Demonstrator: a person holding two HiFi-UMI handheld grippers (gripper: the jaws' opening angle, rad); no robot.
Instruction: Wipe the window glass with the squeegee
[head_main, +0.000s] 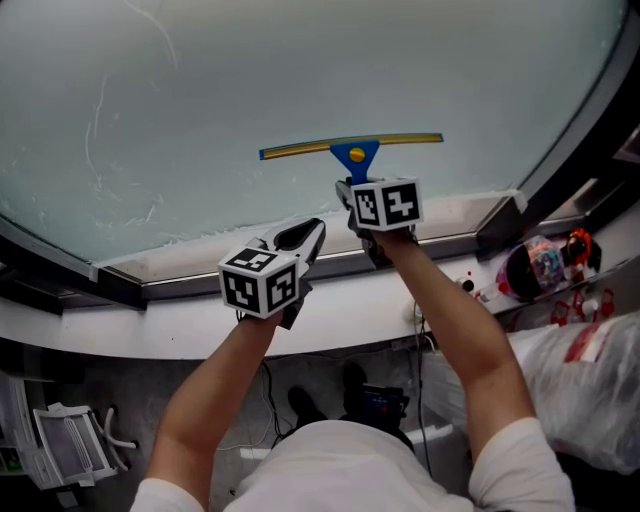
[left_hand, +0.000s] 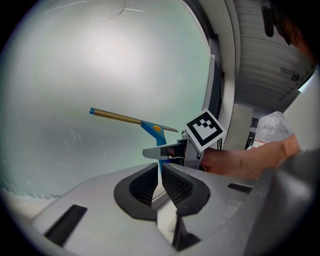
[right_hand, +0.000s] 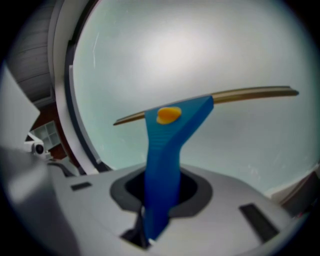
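Note:
The window glass is a wide, pale, frosted pane. A squeegee with a blue handle and a thin yellow blade lies level against its lower middle. My right gripper is shut on the blue handle just under the blade. In the right gripper view the squeegee rises from between the jaws of that gripper toward the glass. My left gripper hovers lower left of the squeegee, near the sill, shut and empty. In the left gripper view, that gripper points at the squeegee.
A white sill and a dark frame border the pane. Thin streaks mark the glass at the left. A plastic bag and colourful small items sit at the right, and a rack stands on the floor at lower left.

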